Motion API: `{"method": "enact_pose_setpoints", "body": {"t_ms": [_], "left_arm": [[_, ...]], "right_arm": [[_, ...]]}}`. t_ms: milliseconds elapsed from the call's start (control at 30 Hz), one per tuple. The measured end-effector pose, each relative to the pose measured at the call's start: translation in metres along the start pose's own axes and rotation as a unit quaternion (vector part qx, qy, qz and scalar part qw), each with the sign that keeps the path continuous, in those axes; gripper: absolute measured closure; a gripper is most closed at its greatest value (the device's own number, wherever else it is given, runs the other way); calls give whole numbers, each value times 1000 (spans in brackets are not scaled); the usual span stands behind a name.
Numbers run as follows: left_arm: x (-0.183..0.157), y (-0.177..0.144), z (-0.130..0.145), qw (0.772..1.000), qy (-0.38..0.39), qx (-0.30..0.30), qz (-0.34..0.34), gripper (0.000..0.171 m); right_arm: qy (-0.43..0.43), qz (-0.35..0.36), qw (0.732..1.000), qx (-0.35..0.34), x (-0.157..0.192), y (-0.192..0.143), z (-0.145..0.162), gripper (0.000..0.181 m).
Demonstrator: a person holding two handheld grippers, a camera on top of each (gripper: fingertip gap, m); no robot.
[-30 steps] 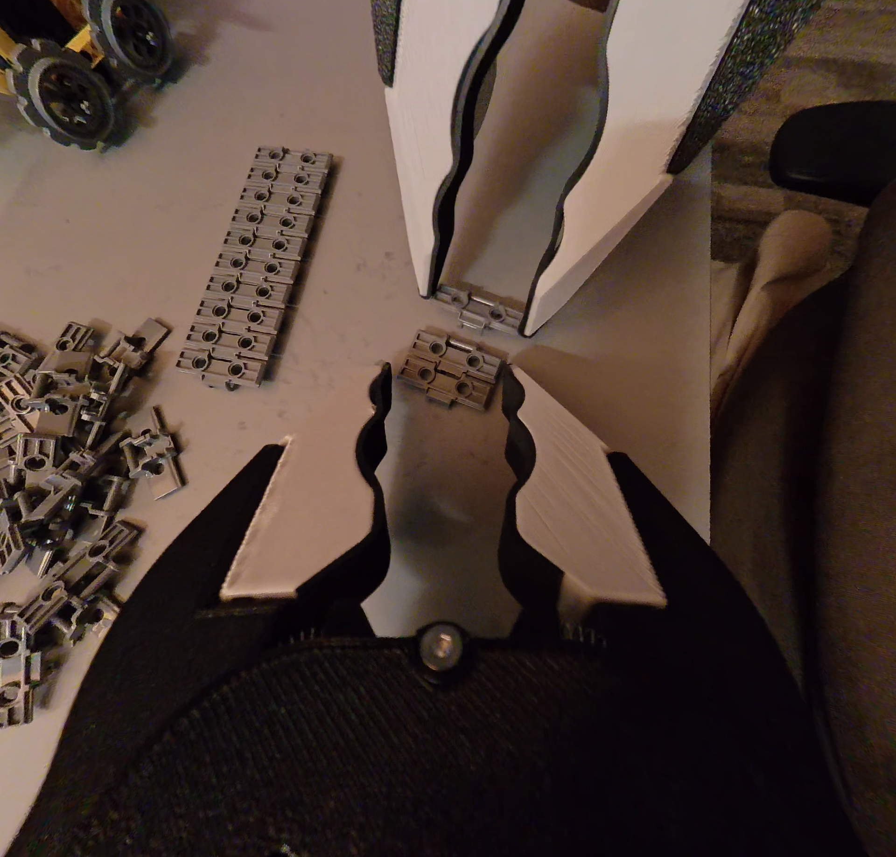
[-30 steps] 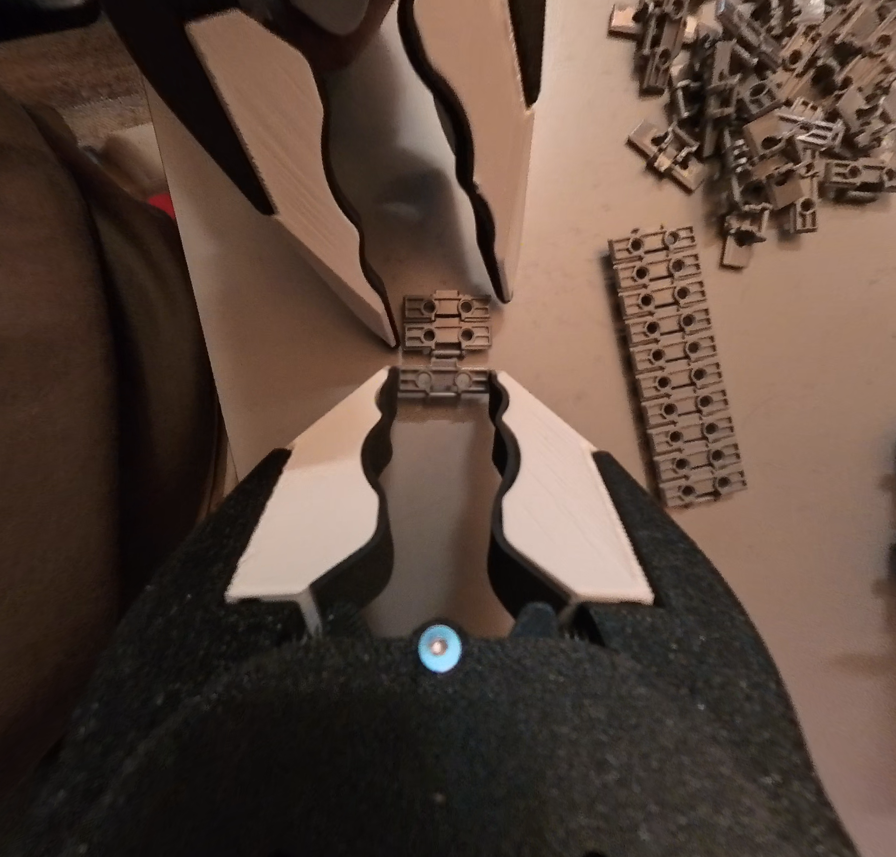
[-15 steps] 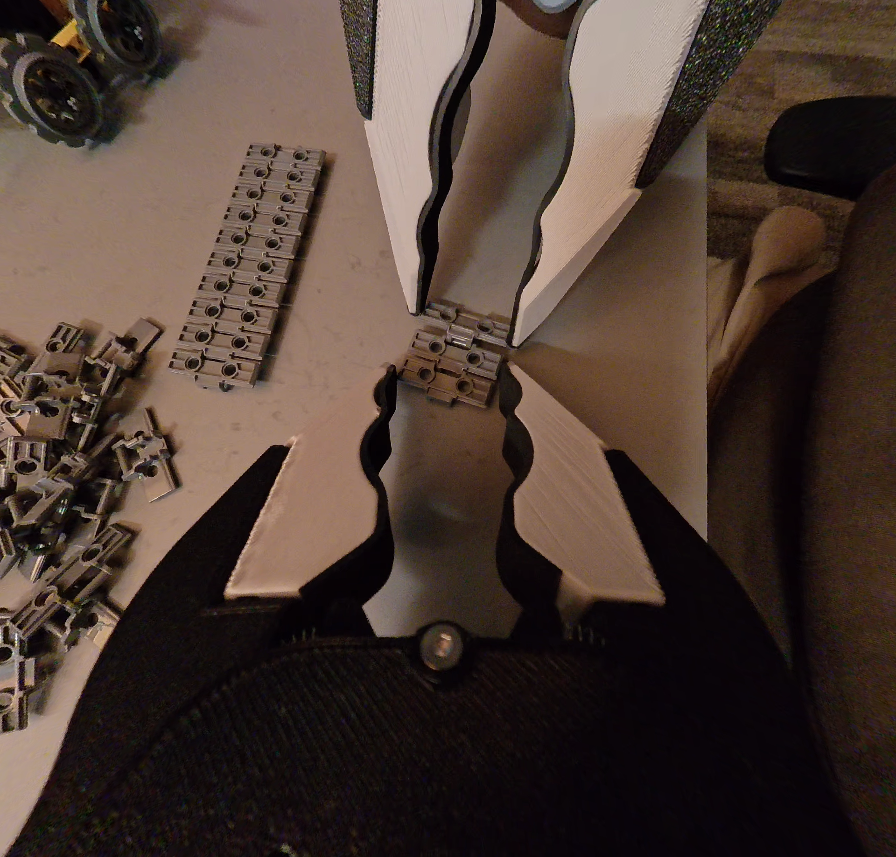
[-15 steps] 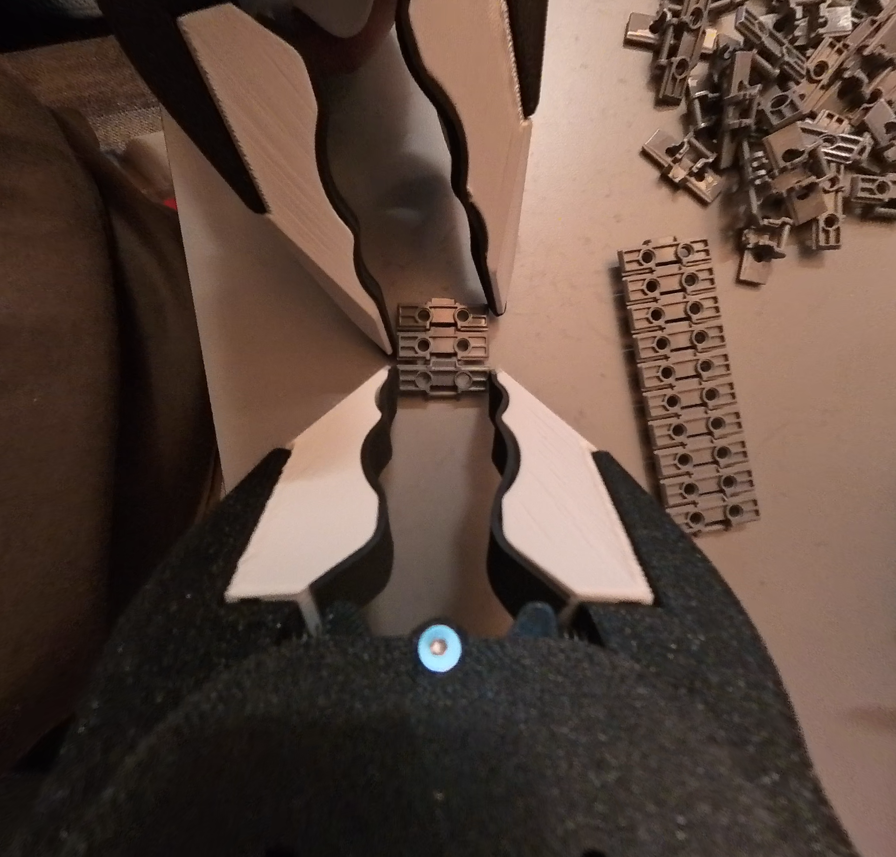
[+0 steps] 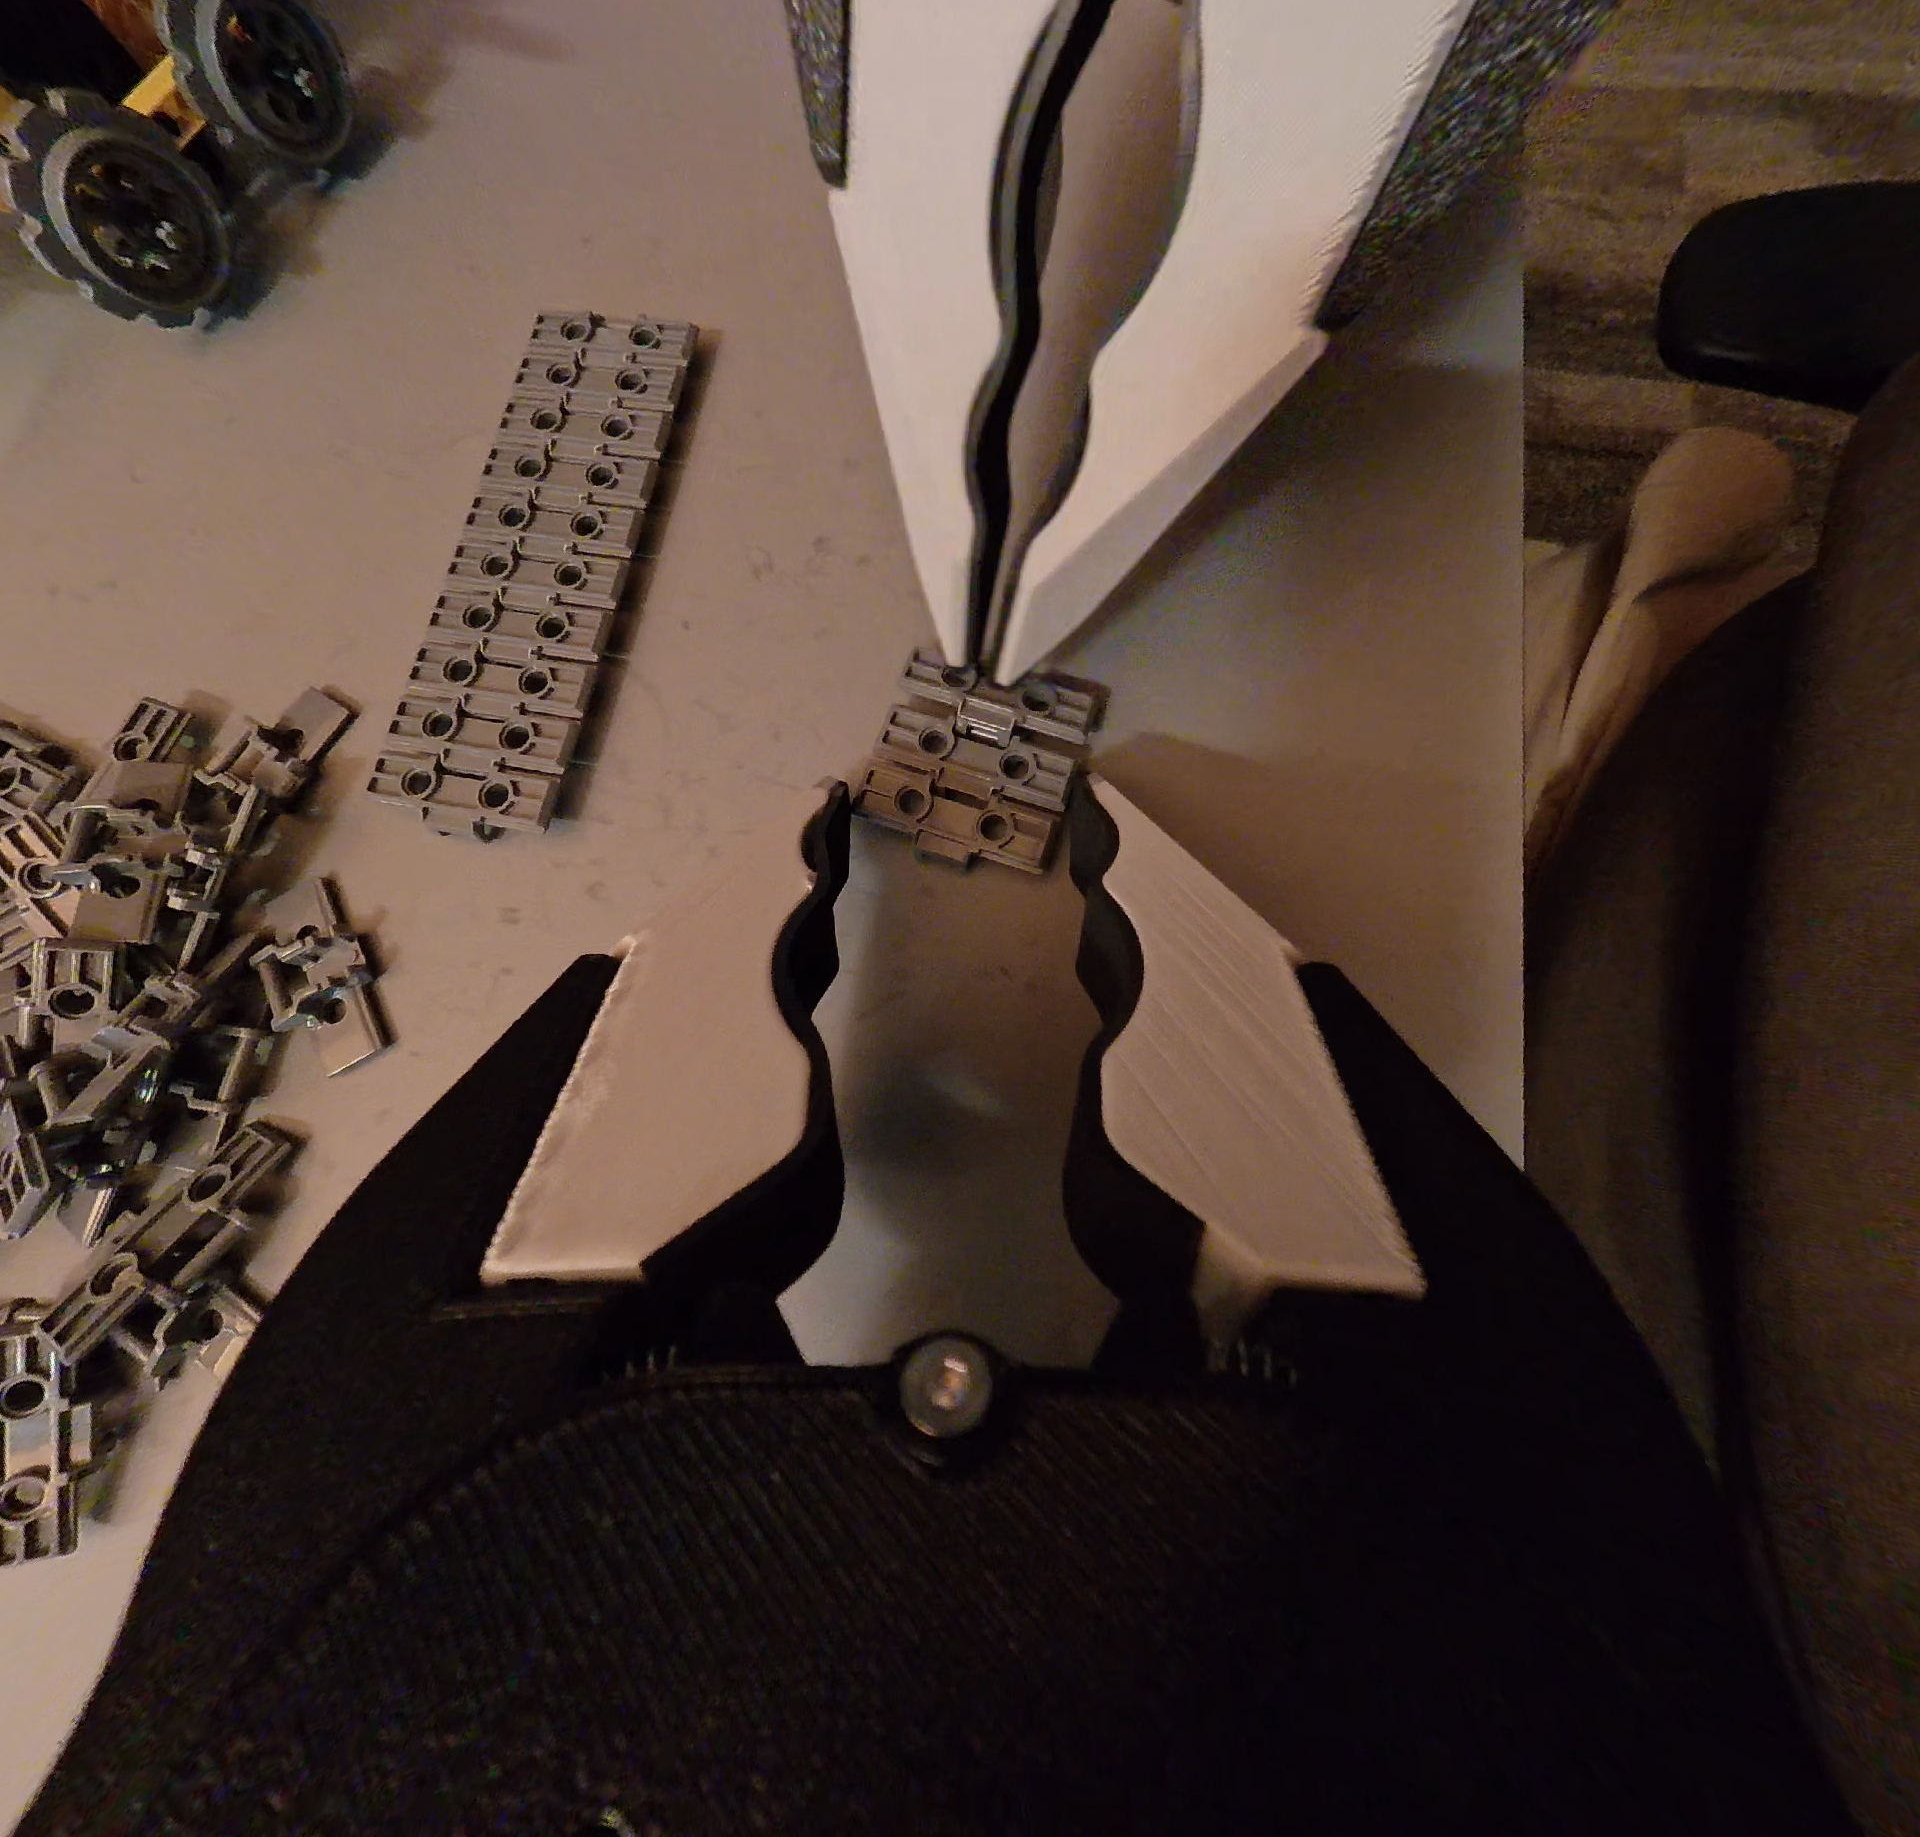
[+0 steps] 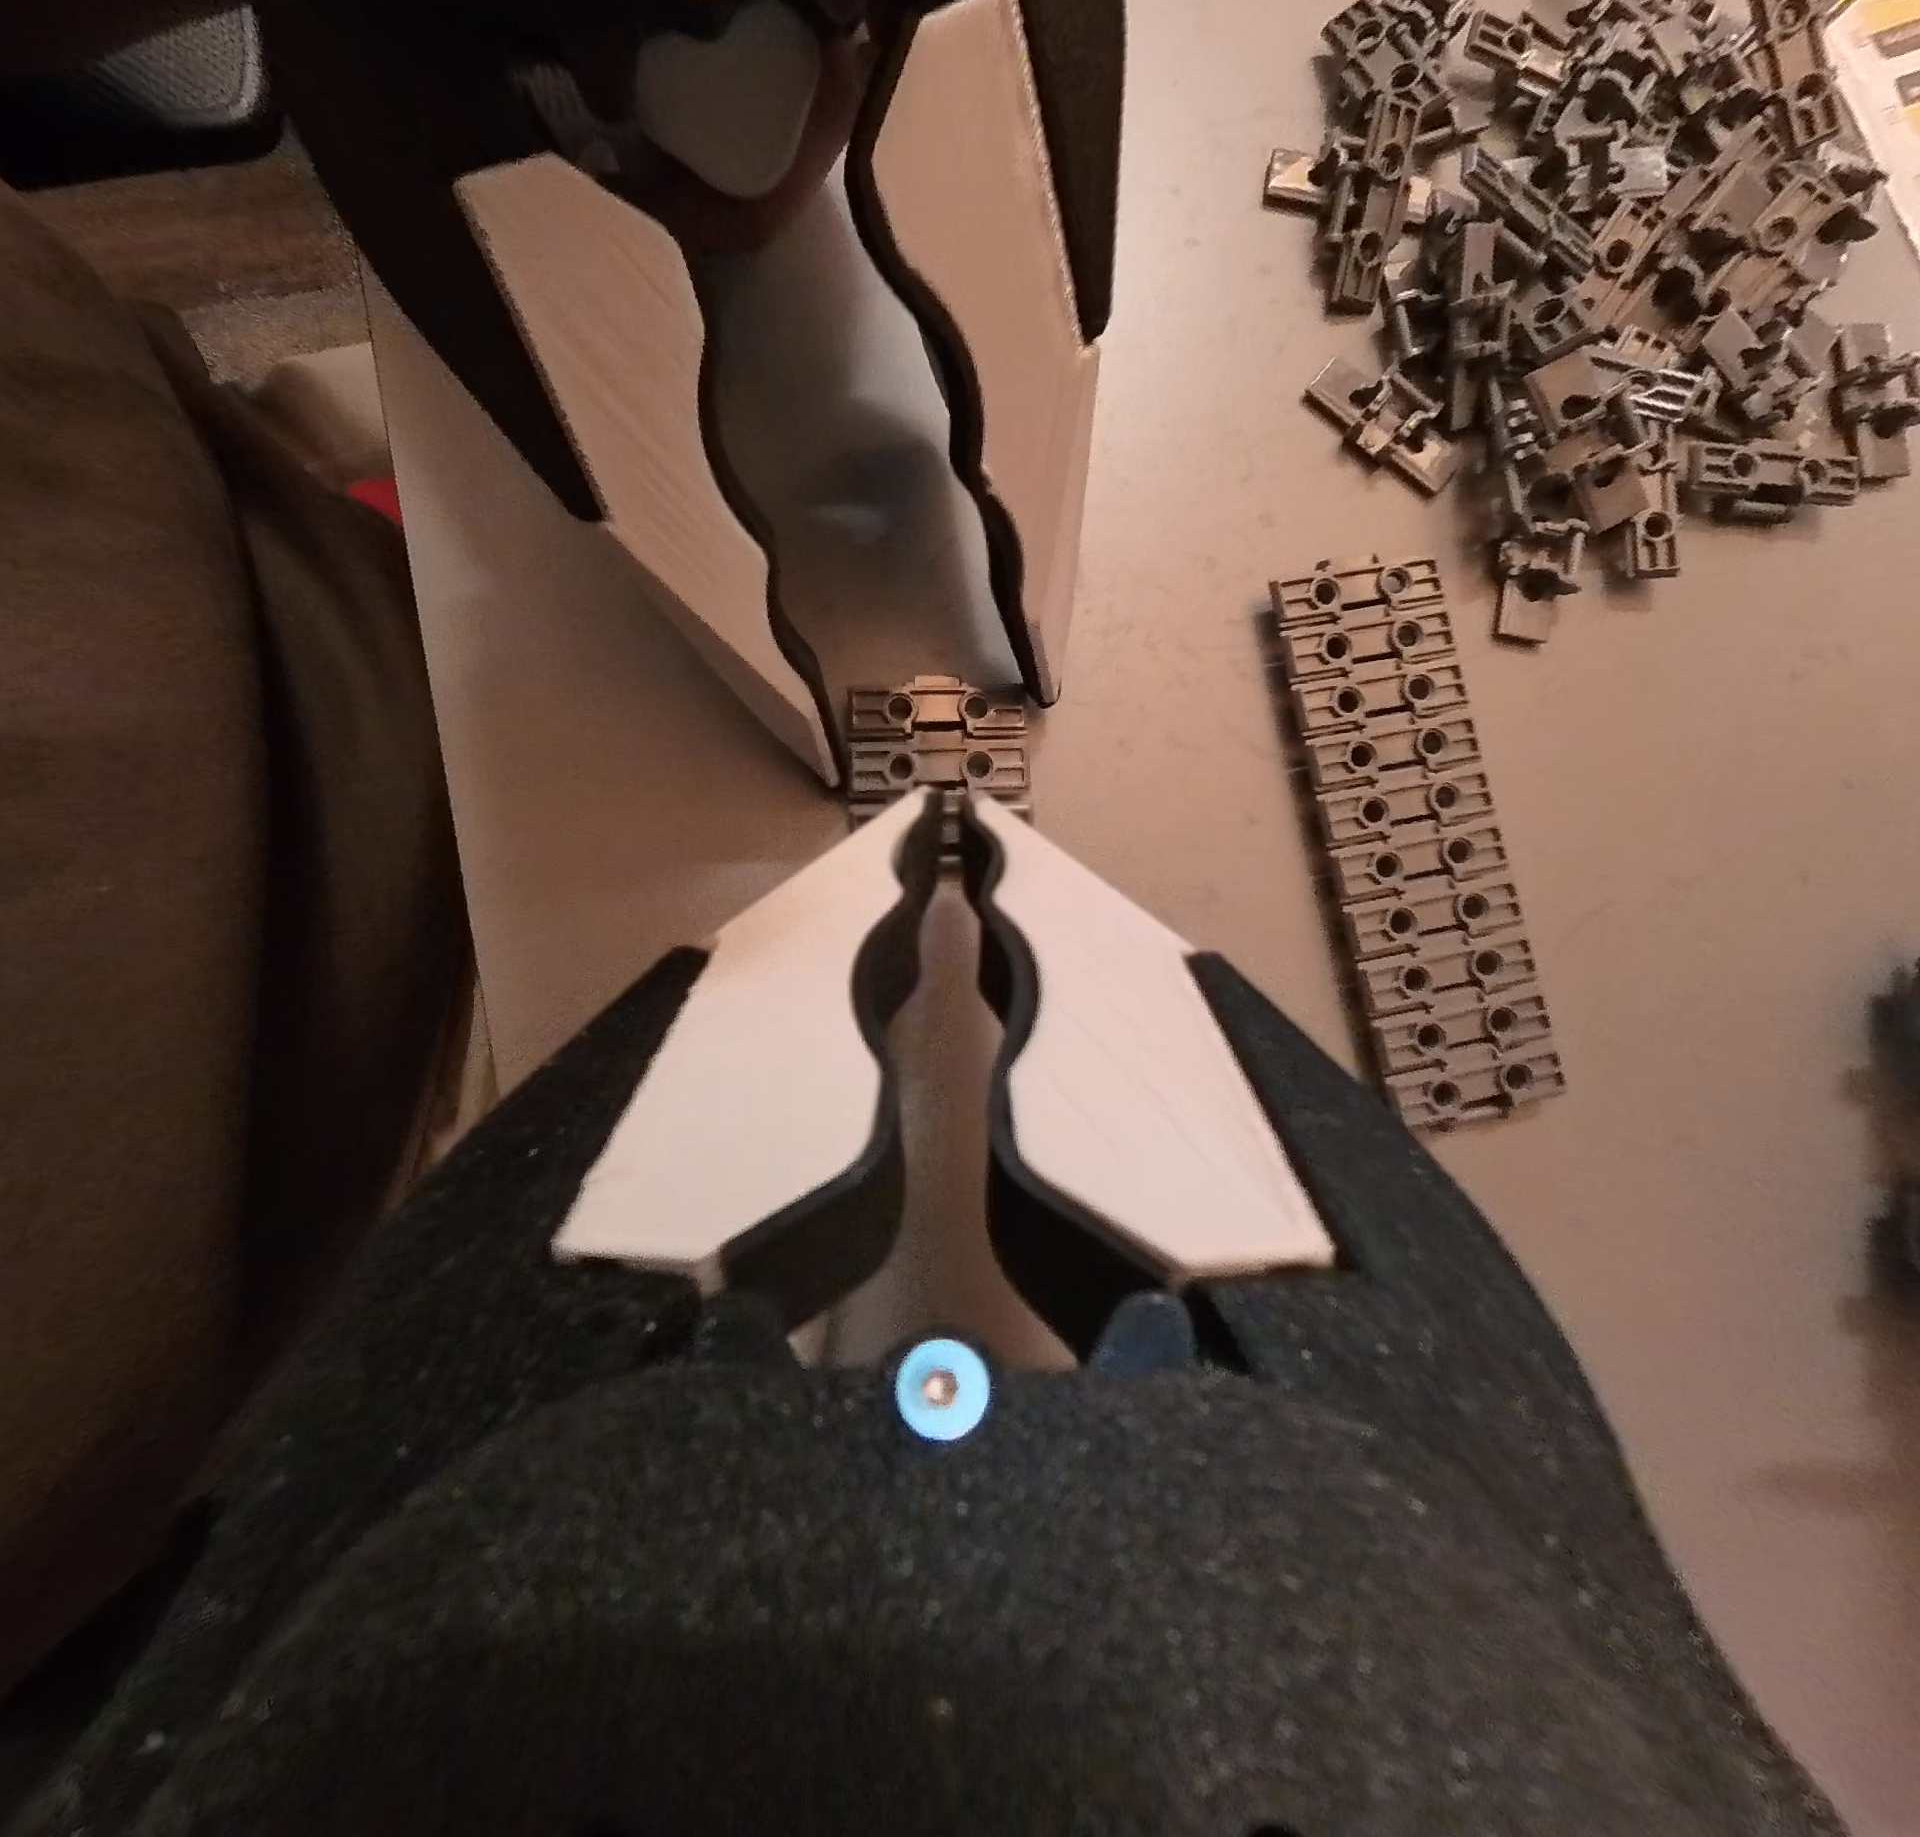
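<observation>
Grey plastic three-link track piece [image 5: 971, 774] (light, hinged, floppy): left gripper [image 5: 961, 811] clamps its sides; right gripper [image 6: 943, 813], nearly closed, pinches its end.

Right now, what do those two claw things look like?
Both match: the left gripper and right gripper each have a black, rough-textured body, two white wedge-shaped fingers lined with wavy black pads, and a round silver screw at the base. No cables or sleeves show.

Opposed close wrist views, shared tabletop [image 5: 727, 177]
</observation>
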State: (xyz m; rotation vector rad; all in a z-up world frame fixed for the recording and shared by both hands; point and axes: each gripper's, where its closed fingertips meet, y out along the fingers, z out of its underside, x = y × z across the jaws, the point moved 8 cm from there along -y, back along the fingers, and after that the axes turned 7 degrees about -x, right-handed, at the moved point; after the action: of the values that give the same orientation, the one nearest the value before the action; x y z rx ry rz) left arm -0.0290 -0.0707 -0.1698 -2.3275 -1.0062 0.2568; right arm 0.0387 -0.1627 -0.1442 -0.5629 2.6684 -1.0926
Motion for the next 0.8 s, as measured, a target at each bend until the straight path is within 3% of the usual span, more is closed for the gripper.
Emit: {"method": "enact_pose_setpoints", "body": {"t_ms": [300, 633, 800], "left_arm": [[-1, 0, 0, 1000, 2, 2, 1, 131], [-2, -1, 1, 1000, 11, 2, -19, 134], [-2, -2, 2, 1000, 11, 4, -17, 134]], "right_arm": [[12, 11, 1000, 24, 2, 9, 4, 181], [-33, 30, 993, 106, 4, 17, -12, 181], [-12, 1, 992, 125, -1, 20, -17, 181]]}}
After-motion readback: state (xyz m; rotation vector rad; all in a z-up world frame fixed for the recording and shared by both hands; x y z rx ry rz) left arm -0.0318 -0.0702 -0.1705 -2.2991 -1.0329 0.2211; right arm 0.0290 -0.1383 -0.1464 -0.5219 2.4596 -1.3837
